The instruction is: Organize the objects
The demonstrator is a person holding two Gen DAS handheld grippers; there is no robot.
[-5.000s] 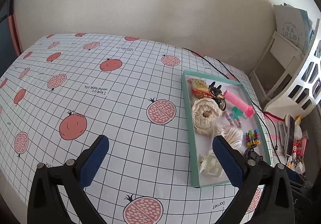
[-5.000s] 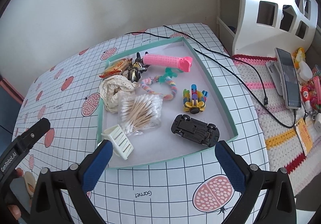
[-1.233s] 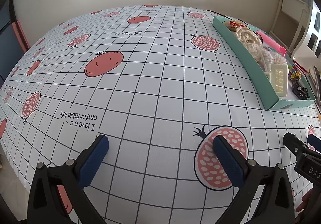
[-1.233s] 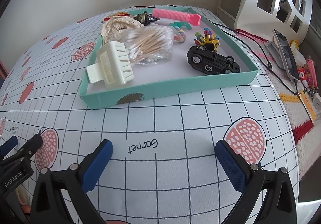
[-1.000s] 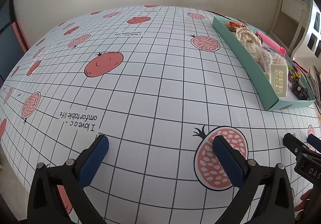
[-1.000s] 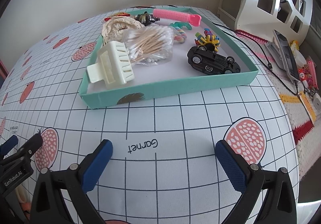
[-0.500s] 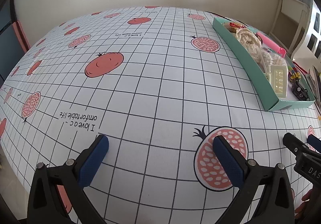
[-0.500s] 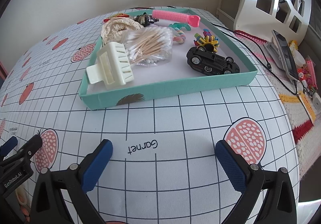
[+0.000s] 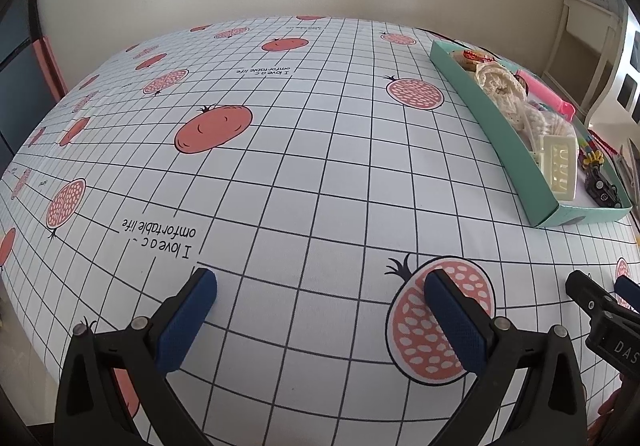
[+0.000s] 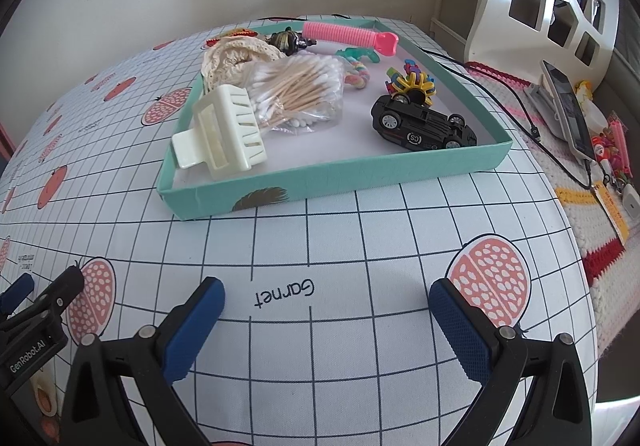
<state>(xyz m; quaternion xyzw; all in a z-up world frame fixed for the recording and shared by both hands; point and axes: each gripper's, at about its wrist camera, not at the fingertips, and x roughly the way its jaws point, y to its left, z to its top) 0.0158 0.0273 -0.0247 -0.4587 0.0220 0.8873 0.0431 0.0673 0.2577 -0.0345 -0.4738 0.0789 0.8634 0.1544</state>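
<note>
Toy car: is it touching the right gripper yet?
Apart. The right wrist view shows the toy car inside the tray, while the right gripper hangs open over bare tablecloth, the tray's near wall between them.

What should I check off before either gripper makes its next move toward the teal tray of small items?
1. Right gripper open and holding nothing: ok.
2. Left gripper open and holding nothing: ok.
3. Path from the right gripper to the teal tray free of things on the tablecloth: ok.
4. Cream hair claw and black toy car exposed on top near the tray's front wall, reachable: ok.
5. Bag of cotton swabs clear of its neighbours: not ok, it leans against the hair claw and the lace roll.
6. Where the items should go: cannot tell.
</note>
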